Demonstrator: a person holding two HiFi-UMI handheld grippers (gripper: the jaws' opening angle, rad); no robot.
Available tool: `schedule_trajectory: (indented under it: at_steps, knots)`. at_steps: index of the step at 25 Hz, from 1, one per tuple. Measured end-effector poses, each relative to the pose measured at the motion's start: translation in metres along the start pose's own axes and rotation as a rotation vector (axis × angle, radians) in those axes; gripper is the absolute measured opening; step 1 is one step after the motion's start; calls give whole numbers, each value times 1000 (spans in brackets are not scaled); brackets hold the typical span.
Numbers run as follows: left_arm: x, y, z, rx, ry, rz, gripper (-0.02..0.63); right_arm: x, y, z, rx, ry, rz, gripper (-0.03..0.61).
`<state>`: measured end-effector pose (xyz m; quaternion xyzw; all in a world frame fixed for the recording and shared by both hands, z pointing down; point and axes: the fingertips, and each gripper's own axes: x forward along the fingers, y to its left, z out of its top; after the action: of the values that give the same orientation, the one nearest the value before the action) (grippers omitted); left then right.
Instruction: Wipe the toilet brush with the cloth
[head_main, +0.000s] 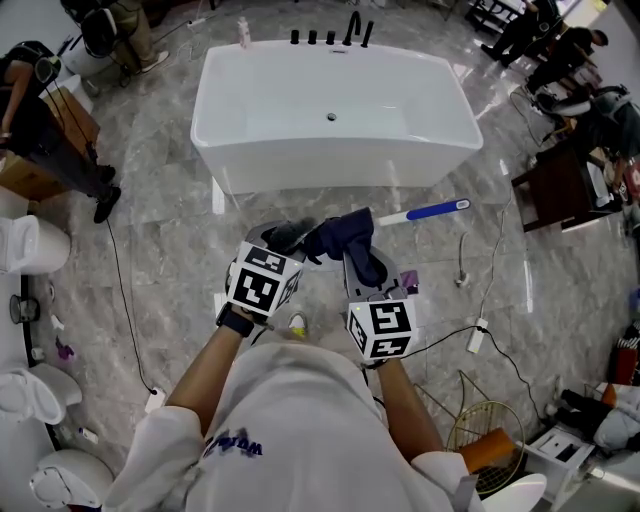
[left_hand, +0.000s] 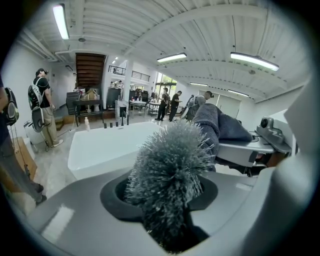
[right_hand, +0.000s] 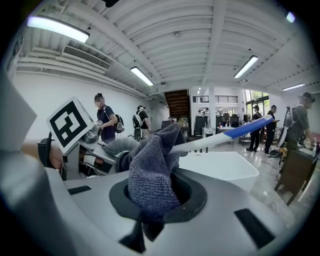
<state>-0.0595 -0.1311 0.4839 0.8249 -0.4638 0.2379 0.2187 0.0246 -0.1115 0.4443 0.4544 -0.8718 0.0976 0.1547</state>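
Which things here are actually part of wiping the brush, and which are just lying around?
In use: toilet brush, in the left gripper; cloth, in the right gripper.
Lying about: bathtub, wire basket.

The left gripper (head_main: 281, 243) sits left of the right gripper (head_main: 366, 274), with the toilet brush (left_hand: 169, 161) head between its jaws. The cloth (head_main: 349, 238), pinched in the right gripper, wraps the brush shaft just right of the head; the handle juts rightward beyond it. The bathtub (head_main: 330, 140) stands ahead of both
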Motion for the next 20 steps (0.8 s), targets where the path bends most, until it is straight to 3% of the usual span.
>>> schedule_trajectory:
  at_steps: [4, 13, 20]
  knots:
    - [-6, 4, -3, 36, 5, 32, 178, -7, -18, 2, 23, -5, -48, 44]
    - [-16, 16, -19, 20, 19, 47, 178, -28, -75, 5, 68, -30, -180, 44]
    - [-14, 12, -16, 38, 19, 52, 178, -32, -74, -2, 55, -14, -181, 44]
